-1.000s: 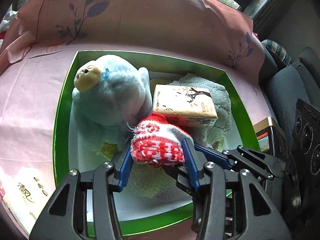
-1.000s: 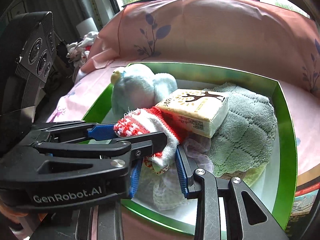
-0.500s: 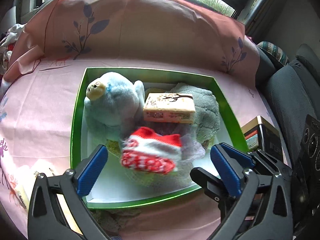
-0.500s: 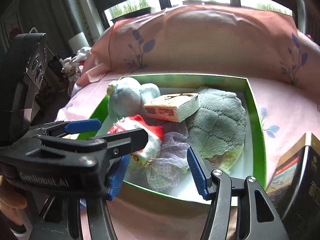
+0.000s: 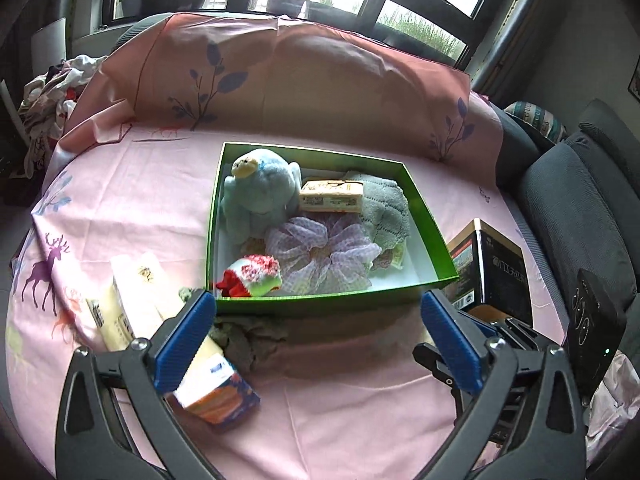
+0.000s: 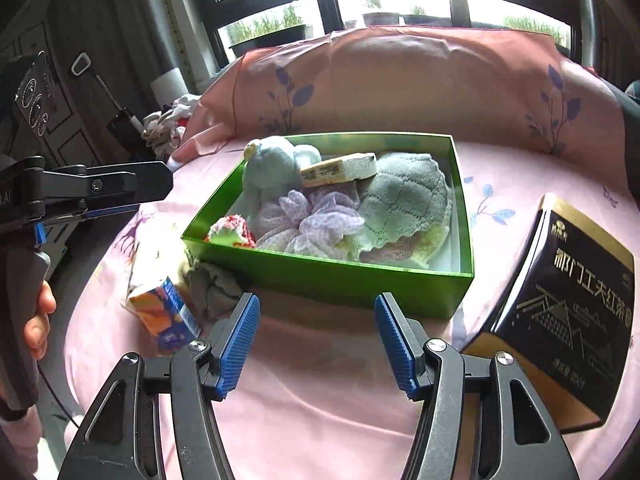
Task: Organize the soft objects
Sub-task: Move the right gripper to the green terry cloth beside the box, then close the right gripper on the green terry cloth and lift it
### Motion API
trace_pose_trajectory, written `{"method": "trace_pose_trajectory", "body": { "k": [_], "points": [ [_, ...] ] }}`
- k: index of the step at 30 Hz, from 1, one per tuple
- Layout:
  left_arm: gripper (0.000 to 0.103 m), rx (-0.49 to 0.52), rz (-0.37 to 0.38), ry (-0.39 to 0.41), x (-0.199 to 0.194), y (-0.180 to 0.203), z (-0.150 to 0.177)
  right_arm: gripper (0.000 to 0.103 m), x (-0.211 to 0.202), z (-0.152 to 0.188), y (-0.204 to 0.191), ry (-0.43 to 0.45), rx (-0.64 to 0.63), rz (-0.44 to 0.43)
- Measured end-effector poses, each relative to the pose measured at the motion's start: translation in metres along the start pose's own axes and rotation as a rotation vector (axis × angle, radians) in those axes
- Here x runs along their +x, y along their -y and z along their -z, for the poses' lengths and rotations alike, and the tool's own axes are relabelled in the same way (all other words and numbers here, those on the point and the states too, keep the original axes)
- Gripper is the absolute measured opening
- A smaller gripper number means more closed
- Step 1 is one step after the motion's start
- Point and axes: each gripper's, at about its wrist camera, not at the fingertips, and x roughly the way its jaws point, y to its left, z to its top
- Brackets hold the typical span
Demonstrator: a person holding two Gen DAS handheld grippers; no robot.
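Clearly both tools are empty: the left hand-held gripper (image 5: 316,334) stands spread as wide as it goes, and the right hand-held gripper (image 6: 316,336) is spread about halfway, with nothing between the pads of either. The red-and-white sock (image 5: 250,274) lies inside the green box (image 5: 332,304), in the near left corner, touching the lilac mesh scrunchie (image 5: 324,252); a blue plush toy (image 5: 260,192), a tissue pack (image 5: 332,197) and a grey-green cloth (image 5: 386,210) fill the far half. Outside, just beside the box's near left corner on the pink tabletop (image 5: 340,412), a crumpled grey cloth (image 5: 244,340) sits next to a cream tissue pack (image 5: 132,300) and a small orange-and-blue carton (image 5: 218,394). The likely next pick is that grey cloth, and the risk lies in its neighbours: it is wedged against the box wall and the carton, so a wide jaw coming down could catch the carton or nudge the light box across the slippery sheet. A shallow pinch may lift only a fold and let the rest drag. The box is also crowded, so another item dropped on the heap could roll over the low rim, and the black tea box (image 6: 560,328) leaning near the right tool could be knocked over.
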Motion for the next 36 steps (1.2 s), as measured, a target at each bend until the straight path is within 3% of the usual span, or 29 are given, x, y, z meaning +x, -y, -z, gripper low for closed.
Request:
{"method": "trace_pose_trajectory", "body": {
  "k": [8,13,19,28,29,30,32,34,36],
  "points": [
    [0.102,-0.085,0.106,0.011,-0.018,-0.014,0.084,0.061,0.004,0.044,-0.014,-0.045,0.008,-0.091],
    [0.102,-0.140,0.100,0.022,-0.034,-0.039,0.123,0.061,0.023,0.053,-0.027,-0.069,0.000,-0.151],
    [0.102,-0.197,0.052,0.027,-0.042,-0.067,0.132,0.061,0.063,0.027,-0.041,-0.065,0.031,-0.213],
    [0.102,-0.206,0.068,0.041,-0.036,-0.078,0.123,0.060,0.129,-0.002,-0.049,-0.123,0.143,-0.280],
    [0.102,-0.207,0.070,0.039,-0.034,-0.079,0.122,0.059,0.134,-0.004,-0.050,-0.122,0.151,-0.288],
    [0.102,-0.209,0.067,0.037,-0.033,-0.081,0.122,0.051,0.138,-0.005,-0.052,-0.125,0.153,-0.289],
    [0.102,-0.215,0.067,0.033,-0.030,-0.083,0.121,0.034,0.145,-0.007,-0.055,-0.134,0.155,-0.291],
    [0.102,-0.223,0.069,0.028,-0.028,-0.086,0.120,0.011,0.147,-0.008,-0.059,-0.139,0.142,-0.284],
    [0.102,-0.227,0.065,0.024,-0.028,-0.088,0.120,0.008,0.140,-0.007,-0.062,-0.122,0.125,-0.279]
  ]
}}
